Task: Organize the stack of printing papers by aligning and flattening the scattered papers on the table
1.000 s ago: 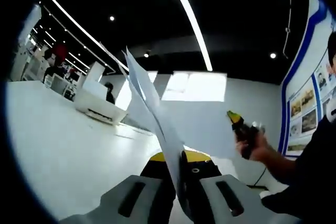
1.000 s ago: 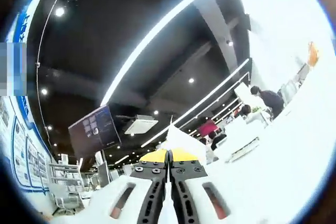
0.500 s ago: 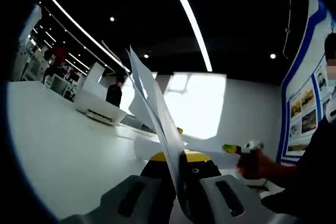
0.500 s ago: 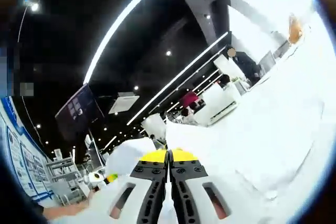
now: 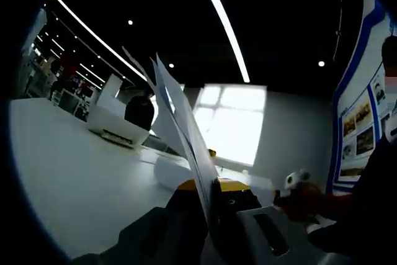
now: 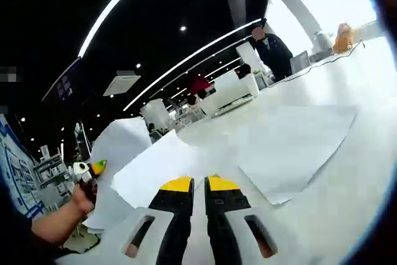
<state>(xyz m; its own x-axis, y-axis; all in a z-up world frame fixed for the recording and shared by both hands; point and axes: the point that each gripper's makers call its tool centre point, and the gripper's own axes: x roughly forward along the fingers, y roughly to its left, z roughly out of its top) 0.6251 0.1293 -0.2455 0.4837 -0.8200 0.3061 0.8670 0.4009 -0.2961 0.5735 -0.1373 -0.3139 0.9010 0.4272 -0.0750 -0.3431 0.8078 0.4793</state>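
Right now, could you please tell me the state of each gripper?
Left gripper: shut on upright paper sheets.
Right gripper: jaws slightly parted, nothing visibly held, above the papers on the table.

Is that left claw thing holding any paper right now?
Yes, in the left gripper view the left gripper is clamped on upright sheets of paper rising from between its jaws.

— What am I feeling through these jaws?
— Thin matt white paper: the held sheets [image 5: 186, 134] bow and let window light glow through. My left gripper [image 5: 211, 212] looks like matt grey plastic with glossy yellow tips.
— And the table [image 6: 366, 172]?
— Smooth, pale, faintly sheened; the loose sheets [image 6: 291, 147] on it look duller.
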